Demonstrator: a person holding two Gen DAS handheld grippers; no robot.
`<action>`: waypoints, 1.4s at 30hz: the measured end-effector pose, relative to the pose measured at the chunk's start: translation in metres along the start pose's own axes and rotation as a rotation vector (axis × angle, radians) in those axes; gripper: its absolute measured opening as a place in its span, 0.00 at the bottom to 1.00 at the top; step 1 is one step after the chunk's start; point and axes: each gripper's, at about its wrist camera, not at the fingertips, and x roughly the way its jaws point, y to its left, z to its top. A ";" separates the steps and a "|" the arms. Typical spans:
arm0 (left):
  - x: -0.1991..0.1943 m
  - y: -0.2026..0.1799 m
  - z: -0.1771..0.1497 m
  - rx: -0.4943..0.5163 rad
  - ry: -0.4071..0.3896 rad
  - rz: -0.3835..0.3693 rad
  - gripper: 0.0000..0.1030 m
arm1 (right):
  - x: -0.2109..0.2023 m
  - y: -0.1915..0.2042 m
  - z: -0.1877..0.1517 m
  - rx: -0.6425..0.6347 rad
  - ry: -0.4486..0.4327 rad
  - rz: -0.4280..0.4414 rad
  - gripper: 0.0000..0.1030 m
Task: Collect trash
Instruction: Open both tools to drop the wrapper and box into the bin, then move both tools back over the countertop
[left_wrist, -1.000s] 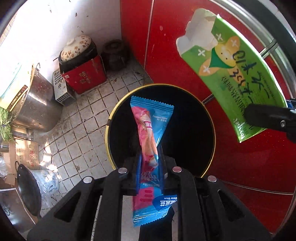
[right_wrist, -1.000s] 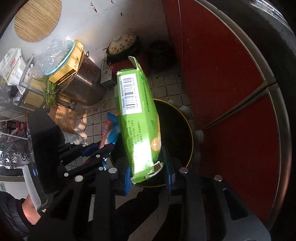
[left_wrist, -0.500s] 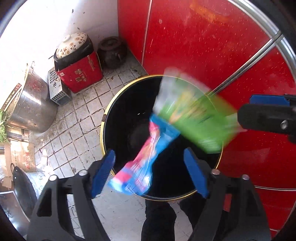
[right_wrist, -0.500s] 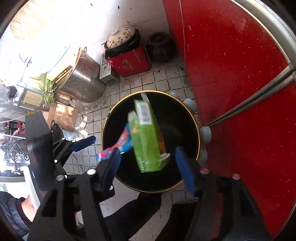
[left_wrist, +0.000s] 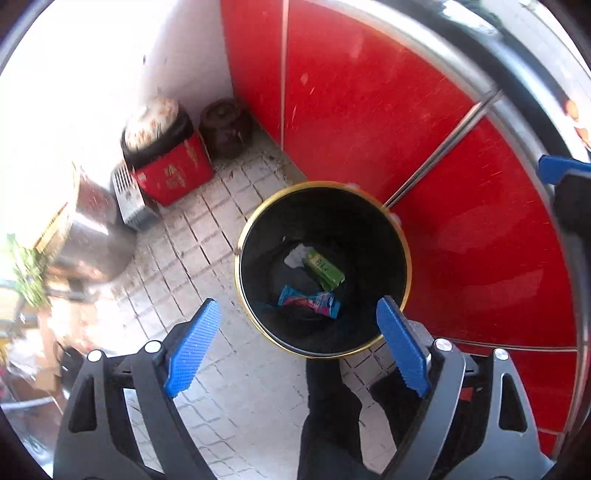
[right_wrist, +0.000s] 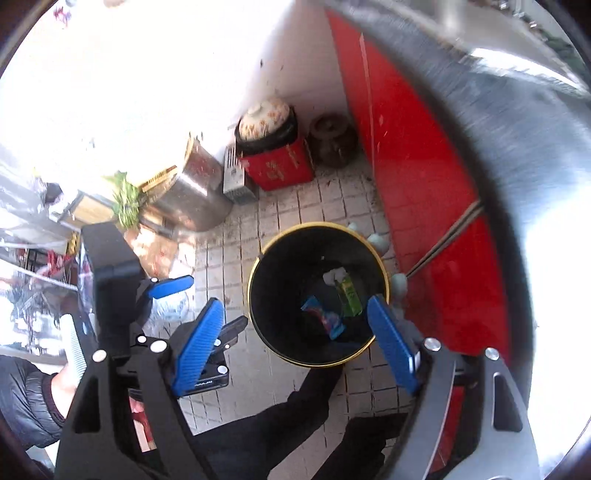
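Lying in black bin (left_wrist: 258, 236): green carton (left_wrist: 323, 268) & blue wrapper (left_wrist: 309, 301)

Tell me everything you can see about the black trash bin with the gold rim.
The trash bin is round, with a thin gold rim and dark inner walls. It stands upright and open on the pale tiled floor, beside the red cabinet. At its bottom lie a green carton, a blue and pink wrapper and a white scrap. No gripper touches it.

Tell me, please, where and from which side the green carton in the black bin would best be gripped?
Probably across the green carton's narrow sides at mid-length, coming straight down through the bin's open top: it lies flat on the bottom, and the walls block any sideways approach.
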 end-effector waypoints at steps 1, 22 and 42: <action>-0.015 -0.008 0.006 0.025 -0.011 0.005 0.83 | -0.022 -0.004 0.000 0.016 -0.038 -0.015 0.82; -0.206 -0.391 0.059 0.829 -0.249 -0.350 0.91 | -0.373 -0.198 -0.264 0.810 -0.436 -0.680 0.86; -0.151 -0.540 0.017 1.269 -0.199 -0.392 0.91 | -0.361 -0.273 -0.397 0.975 -0.314 -0.696 0.86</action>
